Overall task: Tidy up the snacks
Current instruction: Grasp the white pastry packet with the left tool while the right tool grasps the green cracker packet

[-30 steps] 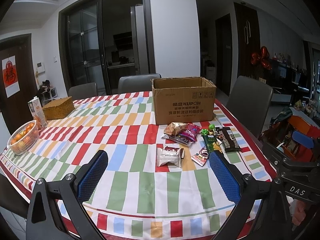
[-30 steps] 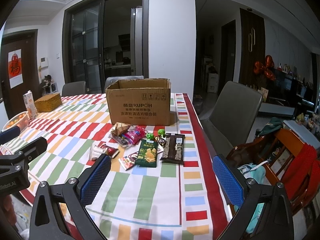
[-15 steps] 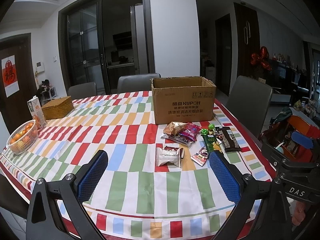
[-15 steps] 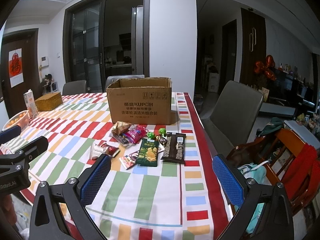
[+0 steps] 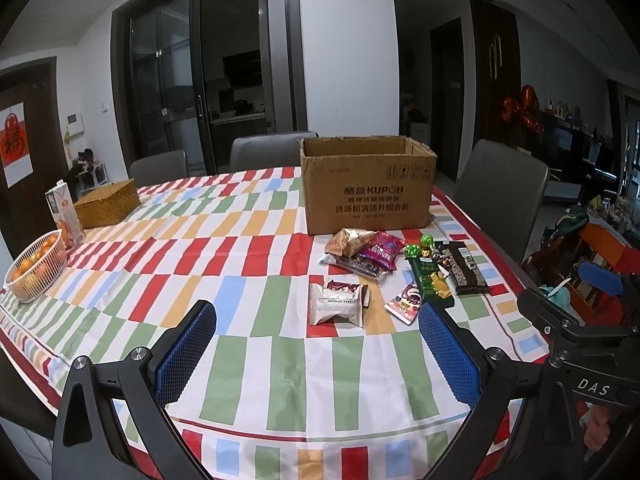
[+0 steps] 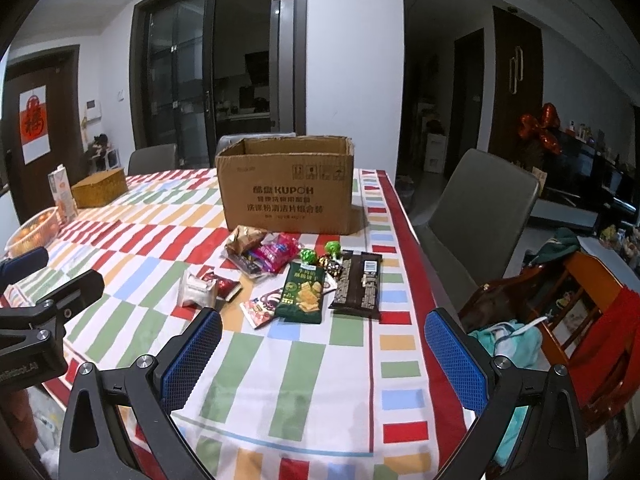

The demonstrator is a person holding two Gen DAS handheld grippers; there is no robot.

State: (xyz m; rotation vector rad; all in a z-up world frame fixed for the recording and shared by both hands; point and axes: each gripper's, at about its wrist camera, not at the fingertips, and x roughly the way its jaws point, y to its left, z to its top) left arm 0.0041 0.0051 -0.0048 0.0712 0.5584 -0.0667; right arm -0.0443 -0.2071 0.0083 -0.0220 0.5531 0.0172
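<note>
Several snack packets lie on the striped tablecloth in front of an open cardboard box. Among them are a white packet, a green cracker bag, a dark brown bar pack, a pink bag and green-wrapped candies. My left gripper hangs open above the table's near edge, short of the white packet, holding nothing. My right gripper is open too, near the front right corner, short of the green bag.
A white basket of oranges, a juice carton and a woven box stand at the far left. Grey chairs ring the table. A wooden chair with clothes stands to the right. The table edge runs close on the right.
Both views have drifted slightly; the grippers stay open and the snacks have not moved.
</note>
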